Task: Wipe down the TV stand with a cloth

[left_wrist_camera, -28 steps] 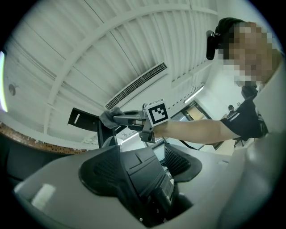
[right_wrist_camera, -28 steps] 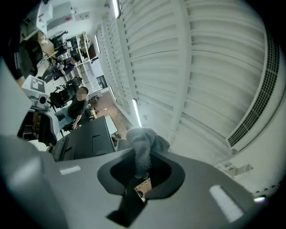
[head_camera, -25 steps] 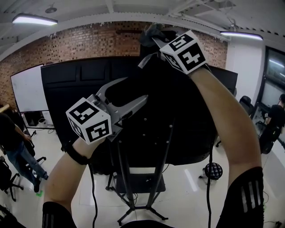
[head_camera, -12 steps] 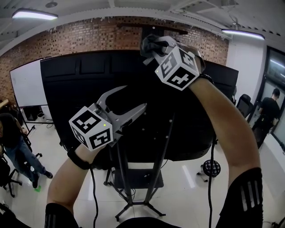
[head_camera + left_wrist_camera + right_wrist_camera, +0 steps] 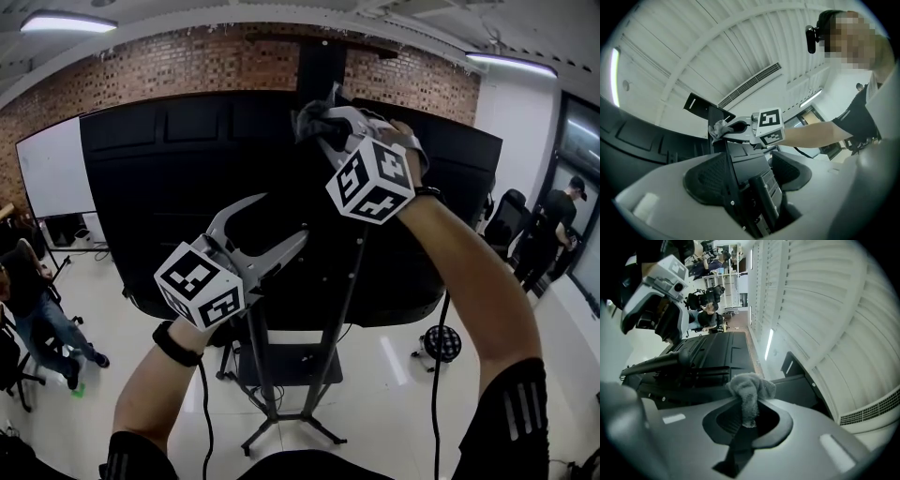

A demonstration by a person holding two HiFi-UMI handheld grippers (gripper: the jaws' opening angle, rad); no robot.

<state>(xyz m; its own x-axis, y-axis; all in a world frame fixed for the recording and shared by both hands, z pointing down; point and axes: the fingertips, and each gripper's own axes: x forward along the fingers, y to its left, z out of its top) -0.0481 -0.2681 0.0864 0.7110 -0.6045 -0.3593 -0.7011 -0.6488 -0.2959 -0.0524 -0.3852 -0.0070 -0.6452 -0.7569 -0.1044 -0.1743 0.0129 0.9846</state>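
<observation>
- The right tool is up high, and it is clenched tight on a grey cloth.
- The cloth is all bunched up in a lump. In the head view it sticks out of the tool's tip, up and to the left.
- In the right gripper view, the cloth is squeezed between the two jaws of the right tool. Its fat end is at the jaw tips and a thin tail hangs back along the jaws, so its long way runs the same way as the tool.
- In the left gripper view, the cloth touches the black post at the top of the TV stand.
- The TV stand stands straight up. Its long black poles go from the shiny floor up behind the big black TV, and its legs spread out on the floor.
- The left tool is lower down and points up and to the right. Its jaws are wide apart and grip nothing.
- In the left gripper view, a pole of the stand shows between the jaws of the left tool, but they are not closed on it.
- A whiteboard and a brick wall are behind the TV.
</observation>
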